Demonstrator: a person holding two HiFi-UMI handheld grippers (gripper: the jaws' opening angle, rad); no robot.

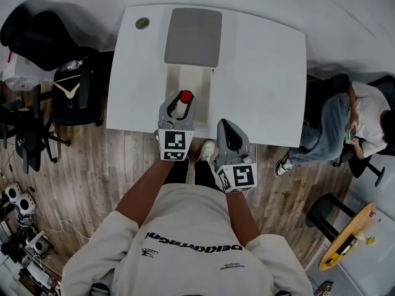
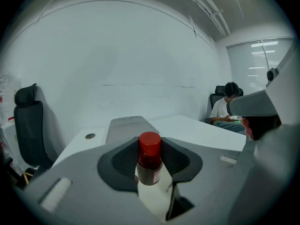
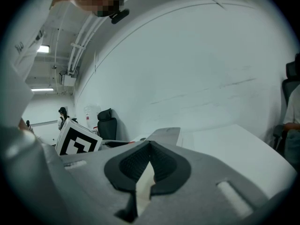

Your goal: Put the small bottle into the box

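A small bottle with a red cap [image 1: 185, 96] stands upright between the pads of my left gripper [image 1: 179, 102], which is shut on it. In the left gripper view the bottle [image 2: 150, 165] fills the gap between the jaws of that gripper [image 2: 150, 172]. It is over the near end of the open white box [image 1: 199, 79], whose grey lid [image 1: 193, 37] lies flat beyond it on the white table [image 1: 265, 73]. My right gripper [image 1: 224, 126] is at the table's near edge, right of the box. Its jaws meet with nothing between them in the right gripper view [image 3: 149, 159].
A round hole [image 1: 142, 23] sits in the table's far left corner. Black chairs [image 1: 74, 91] stand left of the table. A seated person [image 1: 345, 122] is close to its right edge.
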